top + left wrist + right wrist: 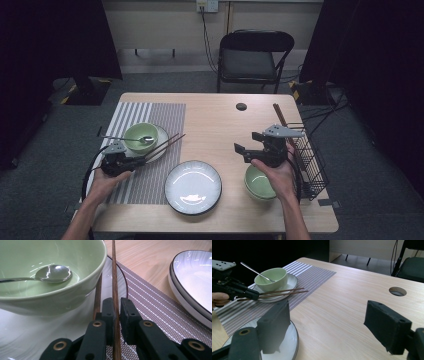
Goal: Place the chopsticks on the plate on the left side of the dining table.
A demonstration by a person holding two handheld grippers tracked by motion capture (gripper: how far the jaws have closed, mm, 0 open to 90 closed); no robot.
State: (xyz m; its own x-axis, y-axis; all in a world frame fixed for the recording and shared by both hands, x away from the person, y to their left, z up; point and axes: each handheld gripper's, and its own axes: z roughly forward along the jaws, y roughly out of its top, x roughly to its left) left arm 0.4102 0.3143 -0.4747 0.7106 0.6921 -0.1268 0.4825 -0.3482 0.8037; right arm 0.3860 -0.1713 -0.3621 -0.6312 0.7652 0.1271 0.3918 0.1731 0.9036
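Our left gripper (116, 312) clenches one chopstick (114, 277) (its mate lies beside); our right gripper (332, 327) stands released.

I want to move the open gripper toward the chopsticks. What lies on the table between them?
In the right gripper view, bare wood and the white plate's rim lie between the right gripper and the chopsticks; the high view agrees.

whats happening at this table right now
A person is setting the table with a gripper in each hand. The left gripper is shut on one chopstick, which lies across the rim of the small plate holding a green bowl and spoon; the second chopstick lies beside it. The right gripper hovers open and empty over the table, near a big plate and another green bowl.
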